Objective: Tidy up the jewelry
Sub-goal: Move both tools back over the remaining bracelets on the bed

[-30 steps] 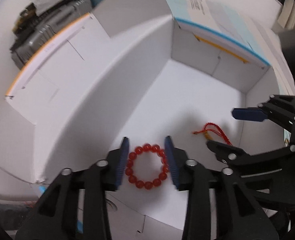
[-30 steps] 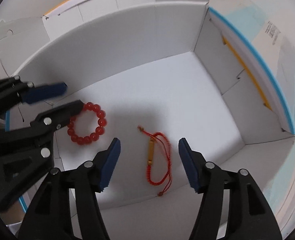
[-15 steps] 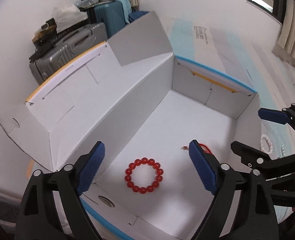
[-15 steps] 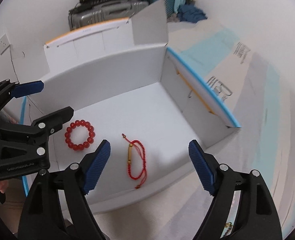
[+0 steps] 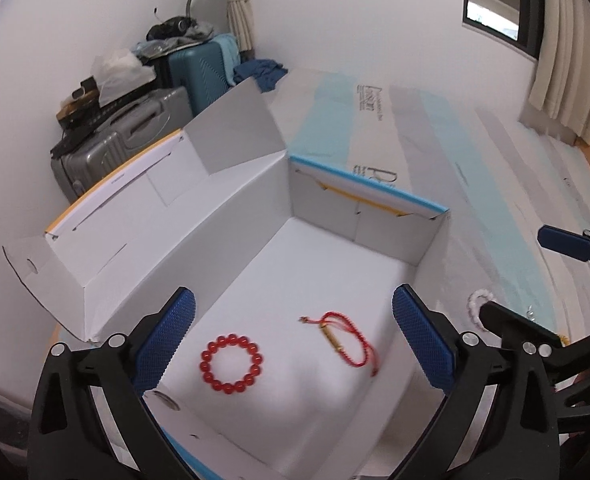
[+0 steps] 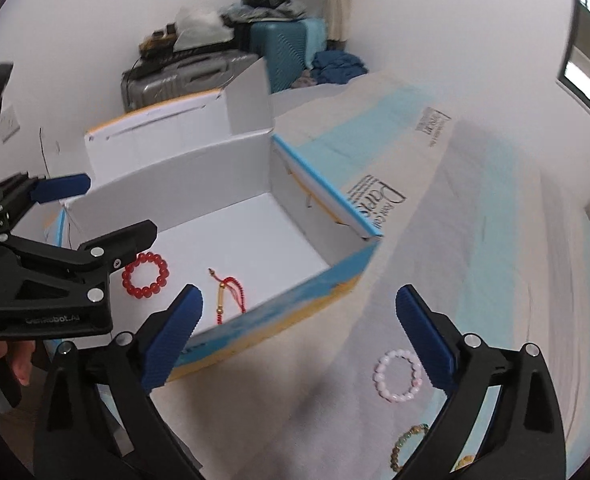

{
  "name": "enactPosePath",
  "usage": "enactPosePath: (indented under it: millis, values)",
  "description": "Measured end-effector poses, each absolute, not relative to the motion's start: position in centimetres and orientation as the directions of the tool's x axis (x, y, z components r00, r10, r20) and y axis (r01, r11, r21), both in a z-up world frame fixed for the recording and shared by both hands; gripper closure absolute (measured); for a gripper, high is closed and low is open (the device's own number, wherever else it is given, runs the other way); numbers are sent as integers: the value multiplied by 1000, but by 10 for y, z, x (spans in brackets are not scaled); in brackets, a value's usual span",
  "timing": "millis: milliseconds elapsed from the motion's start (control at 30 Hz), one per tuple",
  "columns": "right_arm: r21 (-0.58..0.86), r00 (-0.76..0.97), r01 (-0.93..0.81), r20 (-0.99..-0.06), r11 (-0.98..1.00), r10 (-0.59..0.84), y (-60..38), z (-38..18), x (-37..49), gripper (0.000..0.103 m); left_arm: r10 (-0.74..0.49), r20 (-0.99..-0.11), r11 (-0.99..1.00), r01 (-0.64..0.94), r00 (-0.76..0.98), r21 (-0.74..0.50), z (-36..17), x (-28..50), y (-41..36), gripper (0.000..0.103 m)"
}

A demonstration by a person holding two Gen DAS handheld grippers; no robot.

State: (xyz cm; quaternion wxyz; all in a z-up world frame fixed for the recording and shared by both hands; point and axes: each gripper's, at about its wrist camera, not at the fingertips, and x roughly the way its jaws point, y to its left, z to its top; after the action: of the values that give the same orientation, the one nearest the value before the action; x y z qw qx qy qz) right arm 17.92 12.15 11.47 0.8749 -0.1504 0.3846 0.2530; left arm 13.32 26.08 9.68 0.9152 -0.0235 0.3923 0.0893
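I have both grippers above the white box [image 5: 251, 240] with nothing in them: the left gripper [image 5: 295, 344] and the right gripper [image 6: 299, 344] have each just finished spreading their jaws to full width, and the blue pads press on nothing. Inside the box, on its floor near the front wall, lie the red bead bracelet [image 5: 232, 364] and, just to its right, the red cord bracelet [image 5: 345, 340] with a small gold tube threaded on it. Outside the box, off its right front corner on the pale sheet, I see the pink bead bracelet [image 6: 397, 375] and, nearer to me, a green and amber bead bracelet [image 6: 409, 442]. I judge all of these light. The bead rings should keep a rough hoop shape but roll under the pads, so I would pinch across one side of the hoop and press into the sheet. The cord piece is limp and thin; its gold tube looks like the surest hold. From the right wrist view the box's front wall cuts off the lower end of the cord bracelet, and my right finger hides part of the green bracelet. A yellowish thing at the bottom edge is too blurred to name, as is a small glinting item right of the box.
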Motion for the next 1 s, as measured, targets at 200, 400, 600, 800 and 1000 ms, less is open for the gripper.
enactPosePath:
  millis: [200,400,600,800,1000]
  values:
    - [-76,611,-516,-731,853,304,83,122,176,7,69,-701,992,-125,710,-29,106,136,231,6]
    - [-77,639,-470,-716,880,279,45,128,172,7,36,-682,997,-77,730,-29,112,141,193,6]
    - [-77,657,-416,-715,906,241,4,125,171,7,11,-679,999,-37,734,-24,110,147,157,6]
    - [-86,667,-368,-718,926,199,-36,114,167,7,-22,-689,999,-1,725,-33,98,153,124,6]
    - [-84,660,-316,-735,945,156,-80,92,165,7,-56,-706,998,43,706,-37,79,161,95,6]
